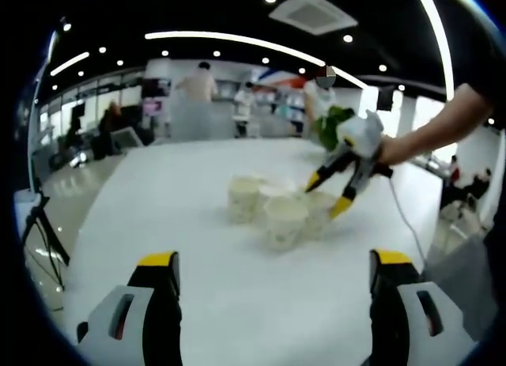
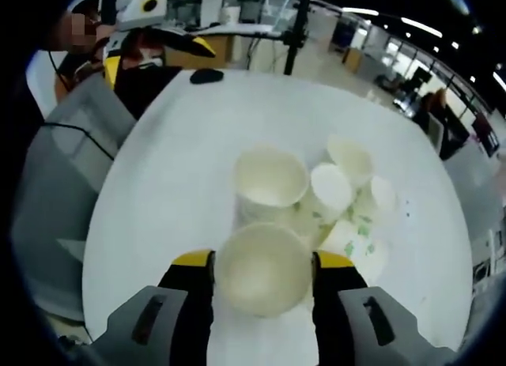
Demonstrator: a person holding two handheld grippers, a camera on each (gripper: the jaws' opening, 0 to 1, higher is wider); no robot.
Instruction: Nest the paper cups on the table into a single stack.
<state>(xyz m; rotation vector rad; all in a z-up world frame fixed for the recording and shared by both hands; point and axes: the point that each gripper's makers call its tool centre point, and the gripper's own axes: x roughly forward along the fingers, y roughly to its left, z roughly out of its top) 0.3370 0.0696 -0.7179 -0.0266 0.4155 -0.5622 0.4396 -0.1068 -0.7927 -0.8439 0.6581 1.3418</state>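
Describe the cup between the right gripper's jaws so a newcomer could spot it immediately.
In the right gripper view, start at the round white table and find the cluster of paper cups near its middle. The target cup is the one at the bottom of that view. Unlike its neighbours, it sits between the yellow-tipped jaws of the right gripper, open mouth facing the camera.

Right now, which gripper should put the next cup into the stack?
Probably the right gripper. Its jaws sit on either side of a paper cup, close beside another upright cup. The left gripper hangs open, well short of the cups.
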